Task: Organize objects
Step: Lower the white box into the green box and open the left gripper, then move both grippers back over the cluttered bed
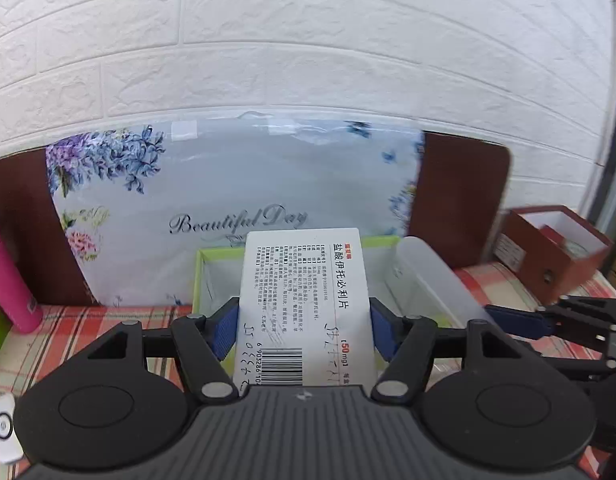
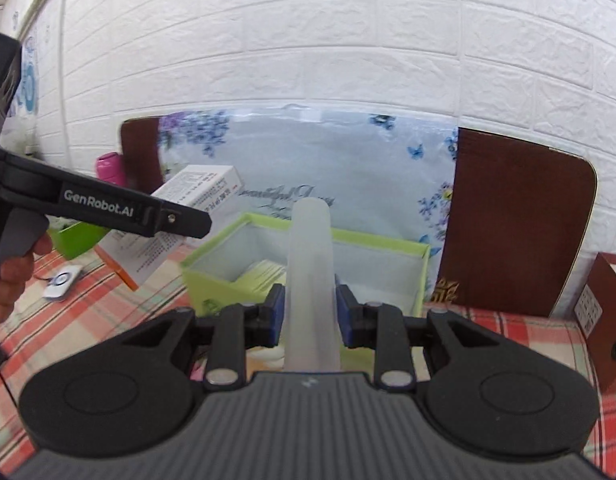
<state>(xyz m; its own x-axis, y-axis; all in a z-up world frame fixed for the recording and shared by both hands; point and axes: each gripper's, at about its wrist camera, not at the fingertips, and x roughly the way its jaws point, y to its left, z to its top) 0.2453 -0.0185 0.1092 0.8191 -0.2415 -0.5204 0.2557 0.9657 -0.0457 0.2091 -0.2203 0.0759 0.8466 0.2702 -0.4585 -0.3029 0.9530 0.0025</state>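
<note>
White medicine box [image 1: 306, 308], centre of left wrist view — printed "盐酸伊托必利片", "50mg", barcode beginning "6 903286"; handwriting on it not legible. Floral sheet [image 1: 236, 200] behind — script "Beautiful Day". Left gripper [image 2: 100, 204] body, left of right wrist view — "GenRobot.AI".

Both wrist views face green box [image 1: 212, 276].

Open box [image 2: 421, 276] sits mid-frame on tablecloth [image 2: 519, 332], w/ packets [image 2: 264, 276] inside. Behind it: bag [image 1: 244, 184] leaning on headboard [image 2: 515, 220], wall [image 1: 308, 40] behind. Medicine carton [image 1: 304, 304] held above box's left part; tube [image 2: 311, 276] over its middle. Small box [image 1: 555, 252] at right edge, bottle [image 1: 10, 276] far left.
</note>
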